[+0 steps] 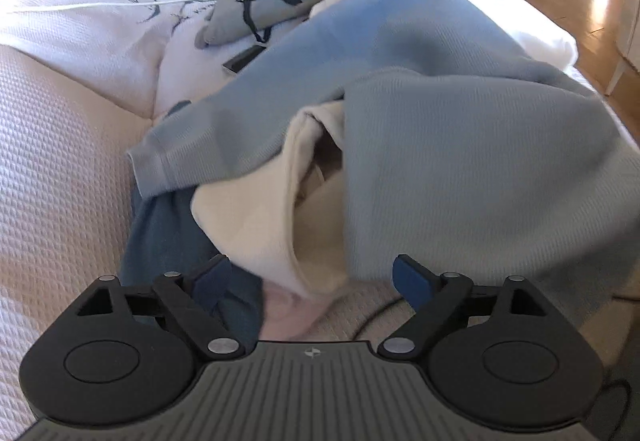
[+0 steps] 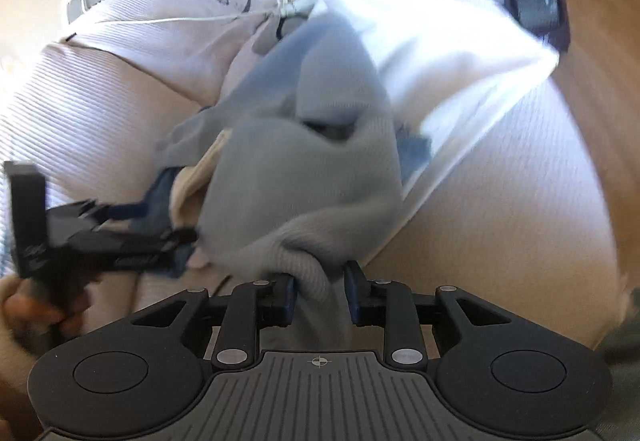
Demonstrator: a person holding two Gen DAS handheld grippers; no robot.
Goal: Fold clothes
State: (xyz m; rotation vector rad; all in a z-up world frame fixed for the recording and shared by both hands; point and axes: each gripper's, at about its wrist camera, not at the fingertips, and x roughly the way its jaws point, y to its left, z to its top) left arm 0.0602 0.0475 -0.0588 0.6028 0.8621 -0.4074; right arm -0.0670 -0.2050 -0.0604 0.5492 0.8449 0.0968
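White bedding (image 1: 60, 161) is lying under both tools: left gripper (image 1: 316, 281) is gaping empty, right gripper (image 2: 320, 289) is pinching the grey sweater (image 2: 304, 193).

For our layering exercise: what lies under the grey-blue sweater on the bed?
Under the grey-blue sweater a cream garment and dark blue fabric poke out. How far they extend beneath is covered.
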